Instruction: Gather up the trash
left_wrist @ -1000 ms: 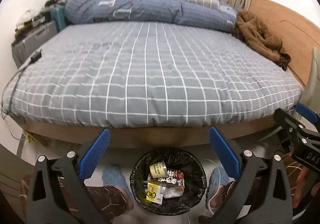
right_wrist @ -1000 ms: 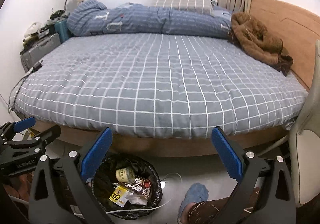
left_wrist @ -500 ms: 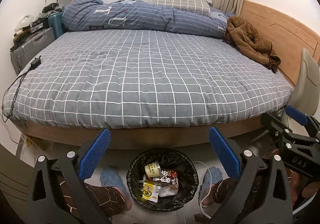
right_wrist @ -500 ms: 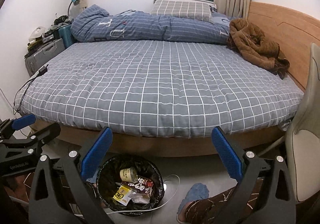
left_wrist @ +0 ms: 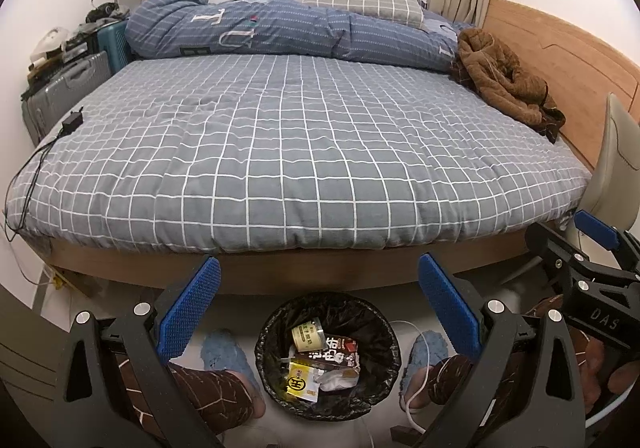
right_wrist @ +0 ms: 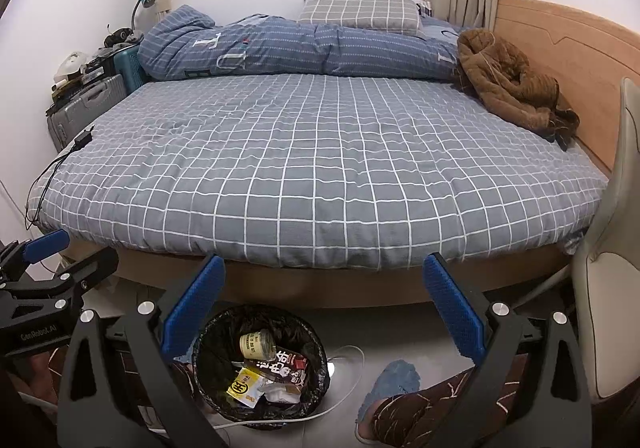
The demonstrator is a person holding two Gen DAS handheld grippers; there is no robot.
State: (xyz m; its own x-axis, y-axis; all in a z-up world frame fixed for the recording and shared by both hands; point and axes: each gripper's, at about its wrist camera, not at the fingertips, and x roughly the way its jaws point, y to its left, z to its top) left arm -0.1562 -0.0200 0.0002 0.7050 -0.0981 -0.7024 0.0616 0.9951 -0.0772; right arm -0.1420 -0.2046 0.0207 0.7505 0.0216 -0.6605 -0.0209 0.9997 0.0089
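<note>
- Two grippers, left (left_wrist: 318, 312) and right (right_wrist: 324, 314); jaws wide apart, nothing held
- Bin (left_wrist: 276, 332), black-lined, on floor beside bed (left_wrist: 304, 151), between slippered feet; holds cup, carton, yellow wrapper
- Brown garment (right_wrist: 516, 87) on bed by headboard

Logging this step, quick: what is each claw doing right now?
Left claw: open, holding nothing, above the trash bin.
Right claw: open, holding nothing.
</note>
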